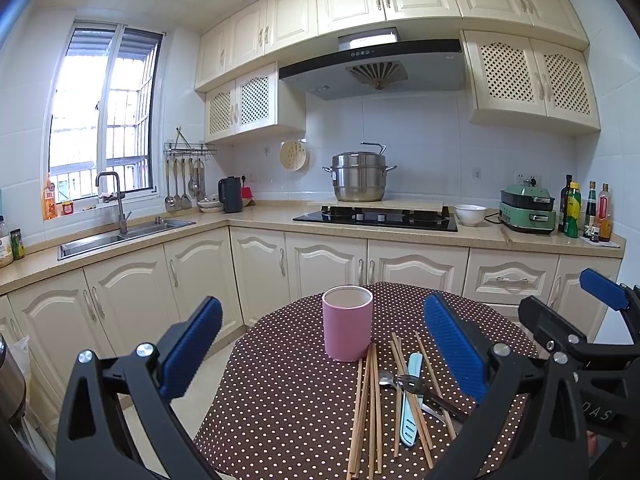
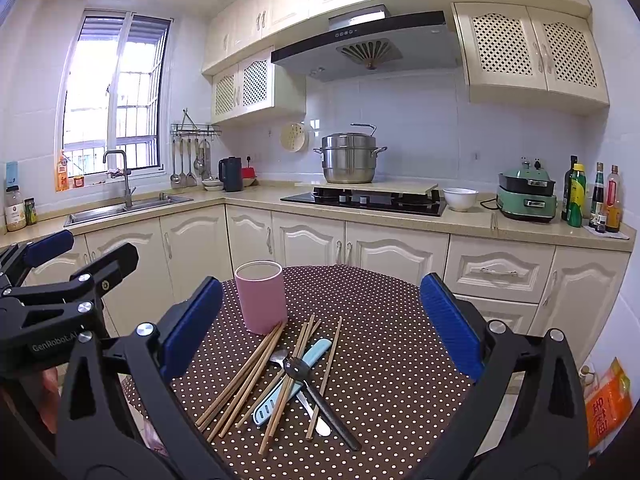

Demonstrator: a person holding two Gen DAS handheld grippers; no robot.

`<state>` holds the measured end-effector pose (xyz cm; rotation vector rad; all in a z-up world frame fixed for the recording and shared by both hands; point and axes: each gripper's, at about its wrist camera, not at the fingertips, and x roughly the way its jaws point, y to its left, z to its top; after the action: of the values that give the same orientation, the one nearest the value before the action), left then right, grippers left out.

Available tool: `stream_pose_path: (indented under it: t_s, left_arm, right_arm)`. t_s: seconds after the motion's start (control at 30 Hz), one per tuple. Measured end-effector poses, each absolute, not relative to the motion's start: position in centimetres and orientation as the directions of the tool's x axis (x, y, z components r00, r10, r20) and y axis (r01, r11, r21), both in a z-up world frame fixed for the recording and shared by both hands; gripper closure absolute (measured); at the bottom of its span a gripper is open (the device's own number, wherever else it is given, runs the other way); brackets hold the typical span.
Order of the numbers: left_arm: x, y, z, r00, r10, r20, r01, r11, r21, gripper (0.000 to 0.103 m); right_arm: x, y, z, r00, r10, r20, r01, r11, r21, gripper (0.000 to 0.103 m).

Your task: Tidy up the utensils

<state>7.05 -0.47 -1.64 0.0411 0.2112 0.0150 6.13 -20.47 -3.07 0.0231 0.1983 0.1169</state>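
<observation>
While both of my grippers hang above the near edge of the round table, nothing has been picked up yet, so I judge this to be the very start: the approach before the first grasp. The table, under its brown polka-dot cloth, carries everything the task needs. Largest on it is the pink cup, upright and apparently empty, standing toward the left of the table's middle, just beyond the pile. Next comes my left gripper, its blue pads spread wide and holding nothing, framing the cup and the pile; my right gripper is likewise spread wide and empty, with the utensils lying between its fingers. The pile itself sits toward the near edge: a loose bundle of wooden chopsticks fans out from the foot of the cup, the far tips of some touching or nearly touching its base, with more sticks crossing to the right. Among them lies a light blue handled utensil, which I cannot identify further, angled toward the near left. A dark-handled spoon lies across it, and a metal spoon is partly buried beneath. My next move, as I see it, calls for lowering one gripper onto a piece that lies free on top, probably the dark-handled spoon or an outer chopstick, closing across its shaft, then standing it in the cup without knocking the cup over.
</observation>
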Motion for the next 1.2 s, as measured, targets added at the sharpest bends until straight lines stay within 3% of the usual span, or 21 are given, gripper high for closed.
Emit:
stream_pose_path:
  t_s: [0.57, 0.83, 1.03, 1.13, 1.2]
  left_arm:
    - [8.3, -0.6, -2.6, 0.972, 0.036, -0.232, -0.022, 0.998, 0.062, 0.004]
    - [10.1, -0.3, -3.6, 0.953, 0.018, -0.302, -0.002, 0.998, 0.055, 0.004]
    - [13.9, 0.8, -5.1, 0.892, -0.063, -0.448, 0.082, 0.996, 0.021, 0.004]
    - [17.1, 1.5, -6.8, 0.817, -0.109, -0.567, 0.128, 0.992, -0.007, 0.005]
    - [19.1, 1.6, -8.2, 0.758, -0.133, -0.639, 0.154, 0.988, -0.023, 0.013]
  right_arm:
    - [7.2, -20.2, -3.9, 0.967, 0.108, -0.232, -0.103, 0.994, 0.035, 0.006]
    - [8.5, -20.1, -4.8, 0.956, 0.112, -0.271, -0.104, 0.994, 0.044, 0.006]
    - [11.4, -21.3, -5.9, 0.913, 0.183, -0.365, -0.15, 0.982, 0.117, 0.006]
    - [13.5, -21.9, -6.9, 0.885, 0.176, -0.431, -0.141, 0.984, 0.112, 0.006]
    - [15.0, -22.2, -7.8, 0.854, 0.166, -0.493, -0.129, 0.986, 0.109, 0.006]
